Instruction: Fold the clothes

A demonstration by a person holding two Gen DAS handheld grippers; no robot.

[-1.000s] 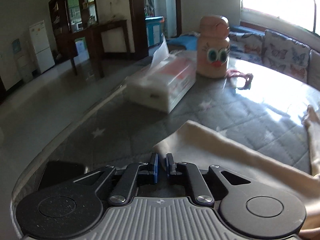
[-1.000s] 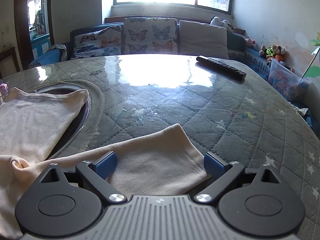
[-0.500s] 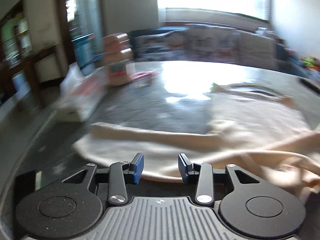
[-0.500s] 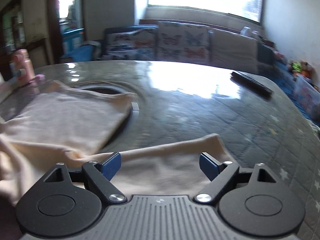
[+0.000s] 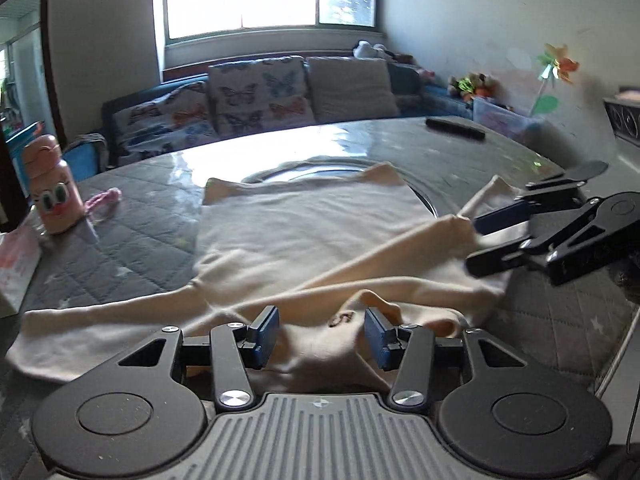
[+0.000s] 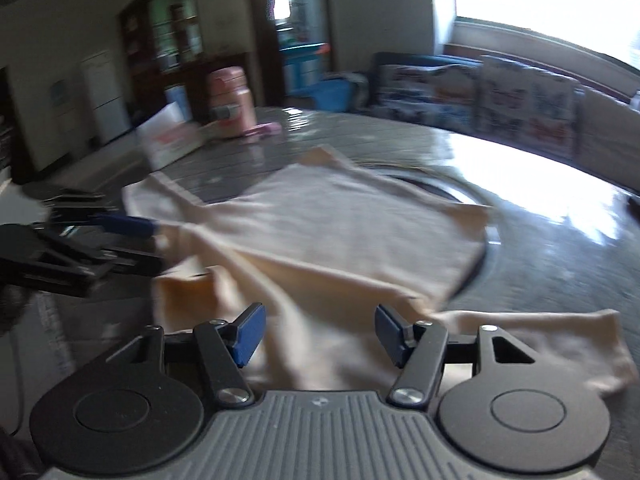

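Observation:
A cream long-sleeved garment (image 5: 304, 232) lies spread on the quilted grey table, its body flat and its near part bunched; it also shows in the right wrist view (image 6: 344, 232). My left gripper (image 5: 322, 332) is open, its blue pads either side of a raised fold near the collar. My right gripper (image 6: 318, 334) is open over the bunched cloth, with one sleeve (image 6: 560, 344) lying to its right. The right gripper also shows in the left wrist view (image 5: 532, 236), open at the garment's right edge. The left gripper shows in the right wrist view (image 6: 100, 240).
A pink cartoon bottle (image 5: 50, 188) and a tissue pack (image 5: 14, 268) stand at the table's left. A black remote (image 5: 454, 128) lies at the far right. A round inset ring (image 5: 320, 168) sits under the garment. A sofa with butterfly cushions (image 5: 256, 96) lies beyond.
My left gripper has opened and swung right from the sleeve end to the collar area. My right gripper has turned left, away from the sleeve end, still open.

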